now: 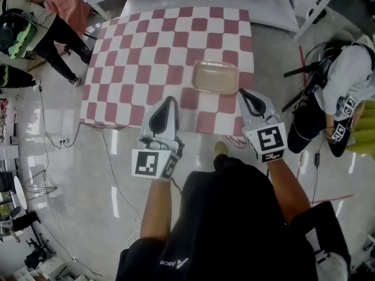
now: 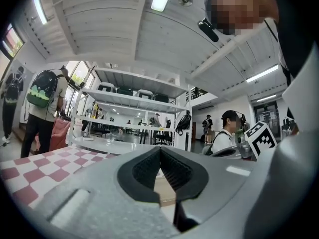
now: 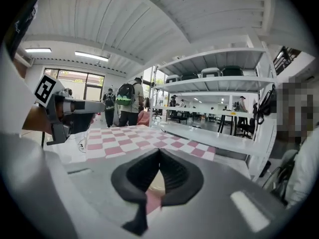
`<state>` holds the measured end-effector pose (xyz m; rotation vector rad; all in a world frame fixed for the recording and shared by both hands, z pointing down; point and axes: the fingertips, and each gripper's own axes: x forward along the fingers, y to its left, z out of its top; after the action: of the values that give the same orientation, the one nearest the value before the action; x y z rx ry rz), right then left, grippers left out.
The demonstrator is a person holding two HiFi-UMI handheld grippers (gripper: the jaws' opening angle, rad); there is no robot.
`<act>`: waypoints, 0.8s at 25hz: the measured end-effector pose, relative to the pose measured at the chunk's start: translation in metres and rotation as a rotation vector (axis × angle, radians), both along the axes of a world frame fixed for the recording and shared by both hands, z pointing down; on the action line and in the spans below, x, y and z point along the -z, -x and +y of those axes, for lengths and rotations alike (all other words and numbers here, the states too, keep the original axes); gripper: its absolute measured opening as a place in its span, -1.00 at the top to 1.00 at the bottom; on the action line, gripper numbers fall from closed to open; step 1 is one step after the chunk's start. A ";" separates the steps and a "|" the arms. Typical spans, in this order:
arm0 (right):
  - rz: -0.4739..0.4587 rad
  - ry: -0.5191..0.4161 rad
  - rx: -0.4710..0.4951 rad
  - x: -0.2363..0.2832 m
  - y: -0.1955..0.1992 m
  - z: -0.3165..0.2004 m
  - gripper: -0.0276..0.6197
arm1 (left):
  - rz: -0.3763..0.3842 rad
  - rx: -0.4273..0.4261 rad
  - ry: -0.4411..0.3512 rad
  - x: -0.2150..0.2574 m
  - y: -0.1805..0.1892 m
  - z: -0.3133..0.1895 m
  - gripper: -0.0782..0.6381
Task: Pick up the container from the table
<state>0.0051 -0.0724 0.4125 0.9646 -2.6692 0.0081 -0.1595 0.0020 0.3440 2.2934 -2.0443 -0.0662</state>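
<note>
A shallow beige container lies on the red-and-white checked table, near its front right corner. My left gripper hovers over the table's front edge, left of the container and apart from it, jaws shut on nothing. My right gripper is just off the container's front right corner, also shut and empty. In the left gripper view the closed jaws point level and a beige strip of the container shows below them. The right gripper view has shut jaws with the container behind them.
A white shelf unit and a low white bench stand beyond the table. People stand at the left. A seated person is at the right. Cables trail over the glossy floor.
</note>
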 end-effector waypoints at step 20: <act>0.069 0.403 -0.335 -0.114 0.007 -0.092 0.60 | 0.029 -0.287 0.066 -0.040 0.026 -0.105 0.75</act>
<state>-0.0023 -0.1645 0.5263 1.2240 -2.2832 0.5497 -0.1858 -0.1027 0.3837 2.4991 -1.6576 -0.0163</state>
